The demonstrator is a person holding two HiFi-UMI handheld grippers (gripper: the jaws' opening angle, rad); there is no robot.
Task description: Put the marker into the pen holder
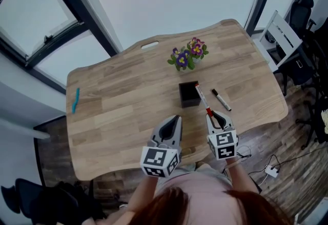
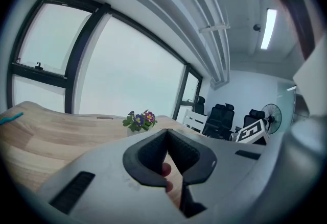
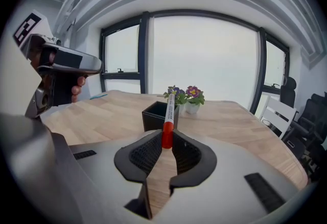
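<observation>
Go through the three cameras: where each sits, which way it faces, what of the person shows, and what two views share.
Head view: on the person's head, looking down at the table; hair, left gripper and right gripper show.
Left gripper view: rides the left gripper, faces the windows along its shut jaws; a fingertip shows behind them.
Right gripper view: rides the right gripper, faces the pen holder over its clamped marker; a hand shows left.
All three share the potted flowers.

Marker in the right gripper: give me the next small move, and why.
Probably tip it upright and ease it left: the right gripper holds the marker slanted by its red end, its far end at the holder's right edge.
</observation>
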